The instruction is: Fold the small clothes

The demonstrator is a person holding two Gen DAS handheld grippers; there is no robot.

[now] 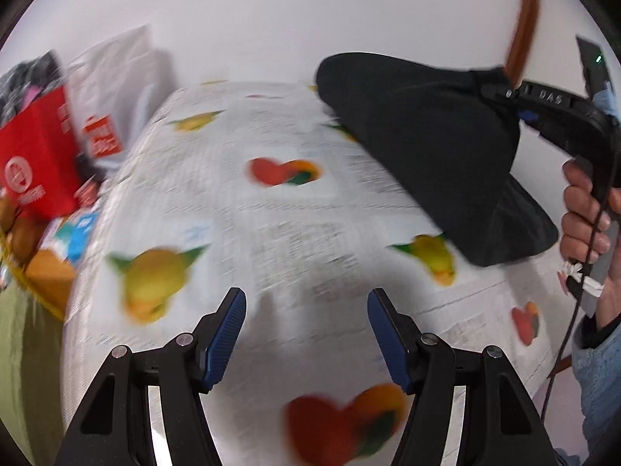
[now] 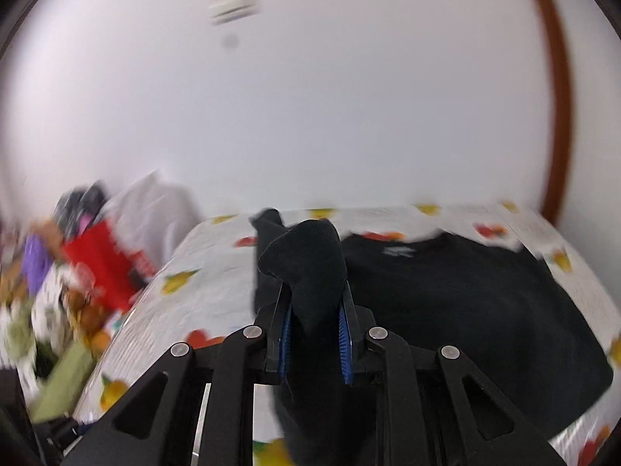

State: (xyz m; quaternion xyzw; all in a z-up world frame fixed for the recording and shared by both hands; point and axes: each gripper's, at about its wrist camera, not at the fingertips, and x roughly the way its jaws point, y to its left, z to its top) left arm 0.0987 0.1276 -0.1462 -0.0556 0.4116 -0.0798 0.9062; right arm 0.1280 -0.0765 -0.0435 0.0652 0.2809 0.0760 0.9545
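A black garment (image 1: 434, 147) hangs over the fruit-print tablecloth (image 1: 271, 213), lifted at one end by my right gripper (image 1: 504, 89) at the upper right of the left wrist view. In the right wrist view my right gripper (image 2: 316, 303) is shut on a bunched fold of the black garment (image 2: 465, 303), the rest of which lies spread on the table to the right. My left gripper (image 1: 306, 310) is open and empty, low over the tablecloth, left of and below the garment. Both views are motion-blurred.
A red bag (image 1: 35, 155) and a white bag (image 1: 116, 89) stand at the table's left edge, with clutter and an olive cloth (image 1: 19, 349) below them. A white wall lies behind. A brown door frame (image 2: 559, 116) runs at the right.
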